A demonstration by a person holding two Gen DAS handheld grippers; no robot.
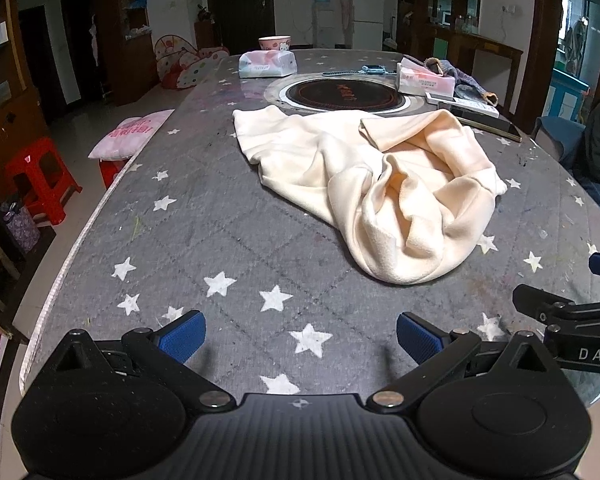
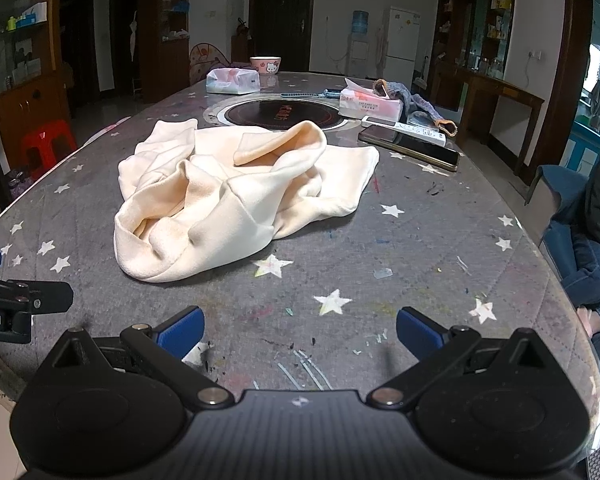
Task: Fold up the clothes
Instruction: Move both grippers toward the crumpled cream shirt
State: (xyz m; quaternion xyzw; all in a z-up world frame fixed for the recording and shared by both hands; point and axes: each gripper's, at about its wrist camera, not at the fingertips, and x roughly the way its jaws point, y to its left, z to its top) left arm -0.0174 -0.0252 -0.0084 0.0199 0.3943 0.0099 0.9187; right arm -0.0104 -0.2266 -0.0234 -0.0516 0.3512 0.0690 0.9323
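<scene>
Cream fleece garment, one crumpled heap, lies mid-table on the grey star-printed cloth; left gripper gapes wide, empty. Right-wrist view: same garment far left, its shape indistinct; right gripper wide apart, holding nothing.

A crumpled garment lies mid-table, ahead of my two grippers; behind it sits the inset cooktop; a phone and remote lie to its right; tissue pack and bowl stand farthest back.
</scene>
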